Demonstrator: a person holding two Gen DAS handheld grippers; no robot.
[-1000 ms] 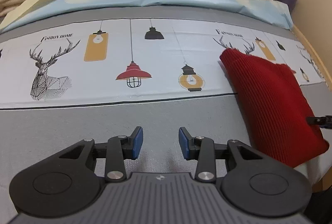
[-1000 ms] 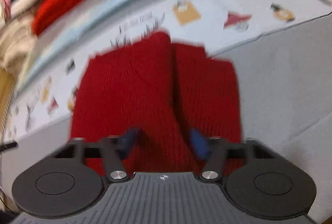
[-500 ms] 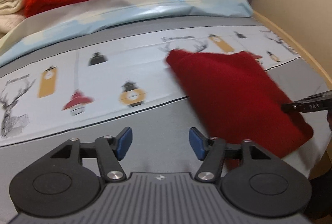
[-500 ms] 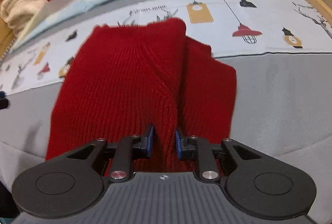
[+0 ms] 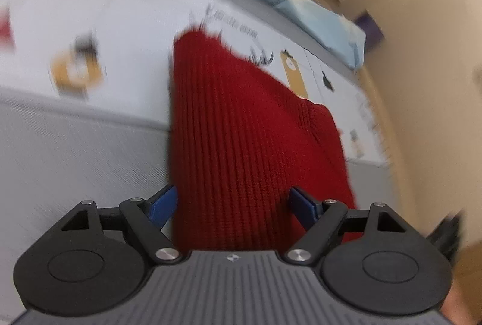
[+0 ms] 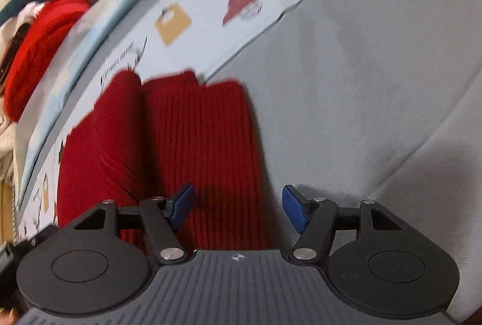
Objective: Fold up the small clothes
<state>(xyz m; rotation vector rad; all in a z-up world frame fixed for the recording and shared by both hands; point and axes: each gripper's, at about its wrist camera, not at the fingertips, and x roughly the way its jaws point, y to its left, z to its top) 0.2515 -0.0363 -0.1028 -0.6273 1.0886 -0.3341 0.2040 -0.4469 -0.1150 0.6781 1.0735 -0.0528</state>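
A dark red ribbed knit garment (image 5: 250, 138) lies folded on the grey and printed bed cover (image 5: 75, 150). My left gripper (image 5: 232, 206) is open, its blue fingers straddling the garment's near left edge. In the right wrist view the same garment (image 6: 186, 150) shows lengthwise folds. My right gripper (image 6: 238, 209) is open over the garment's near right edge, one finger above the red knit, the other above grey cover. The left view is motion-blurred.
A bright red folded blanket (image 6: 39, 41) and pale textiles sit at the far end of the bed. A light blue sheet (image 5: 316, 11) runs along the back. A beige wall (image 5: 427, 83) and the bed's wooden edge lie to the right.
My right gripper has let go of the garment's fold and opened, shifting right. My left gripper has swung right to the garment and opened wider.
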